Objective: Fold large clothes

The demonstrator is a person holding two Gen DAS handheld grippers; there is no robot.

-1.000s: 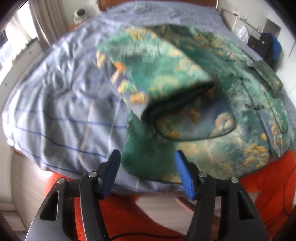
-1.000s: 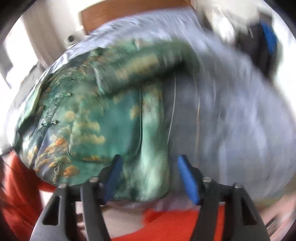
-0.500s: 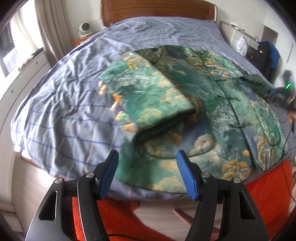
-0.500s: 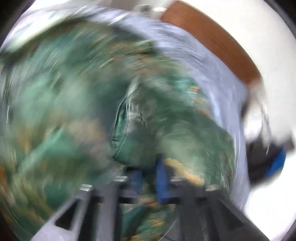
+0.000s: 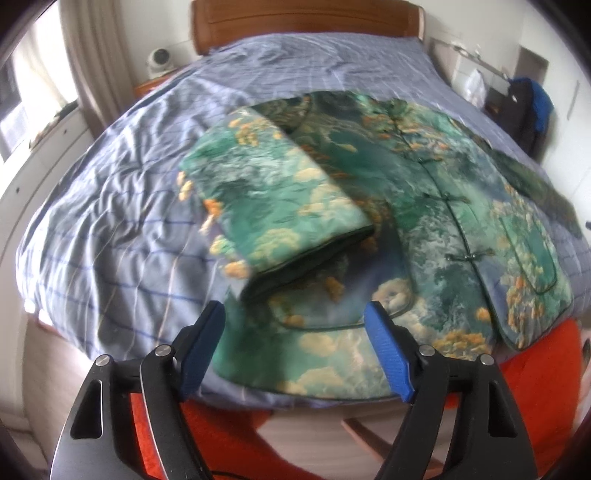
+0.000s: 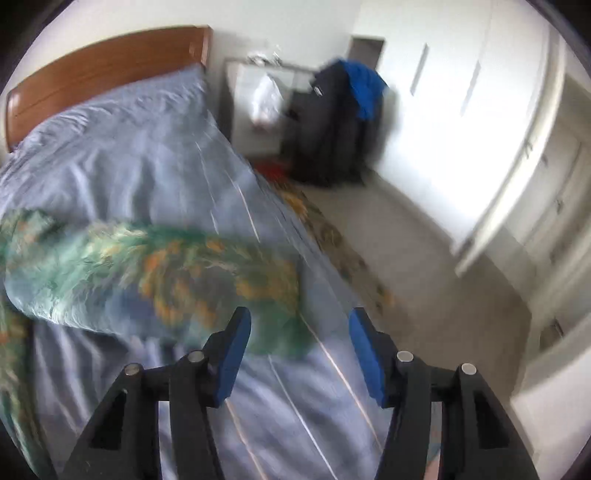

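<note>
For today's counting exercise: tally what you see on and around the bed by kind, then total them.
Green patterned jacket: 1
Blue striped duvet: 1
Wooden headboard: 1
Grippers: 2, left gripper, right gripper
Total: 5

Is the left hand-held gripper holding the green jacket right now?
No, the left hand-held gripper has its jaws apart with nothing between them, and the green jacket lies flat on the bed.
</note>
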